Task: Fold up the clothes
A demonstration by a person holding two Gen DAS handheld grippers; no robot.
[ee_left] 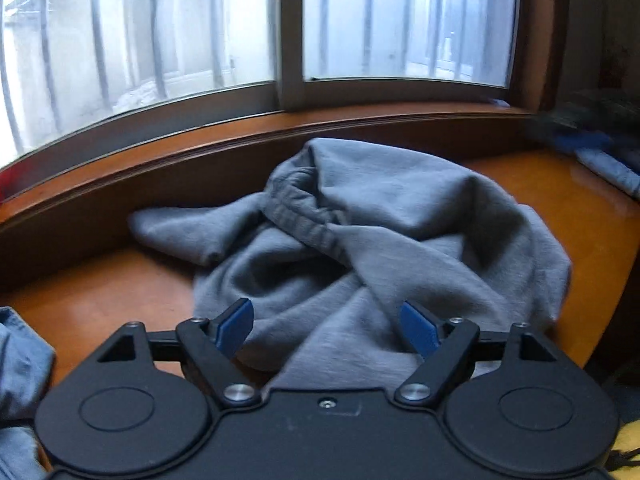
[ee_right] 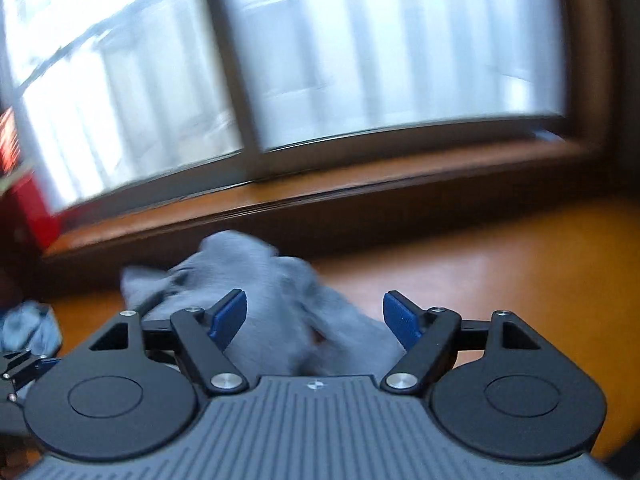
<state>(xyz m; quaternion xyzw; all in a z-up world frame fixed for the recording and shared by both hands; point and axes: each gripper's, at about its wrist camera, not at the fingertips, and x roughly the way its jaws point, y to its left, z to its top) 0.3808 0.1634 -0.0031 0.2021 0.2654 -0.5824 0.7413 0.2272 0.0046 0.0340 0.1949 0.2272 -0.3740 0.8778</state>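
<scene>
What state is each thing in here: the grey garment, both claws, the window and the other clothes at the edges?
Crumpled grey sweatshirt-like garment: bunched in a heap on the orange wooden surface, unfolded.
Left claw: open, blue pads apart over the garment's near edge, gripping nothing.
Right claw: open, grey cloth between the pads, not pinched.
Sliding glass window: shut.
Light blue denim-like cloth: rumpled, at the left edge.
Blue-grey cloth: lying at the far right, blurred.

A crumpled garment (ee_left: 360,240) lies on the table (ee_left: 560,200) before the window (ee_left: 288,40); other clothes (ee_left: 20,360) sit to its left and far right
</scene>
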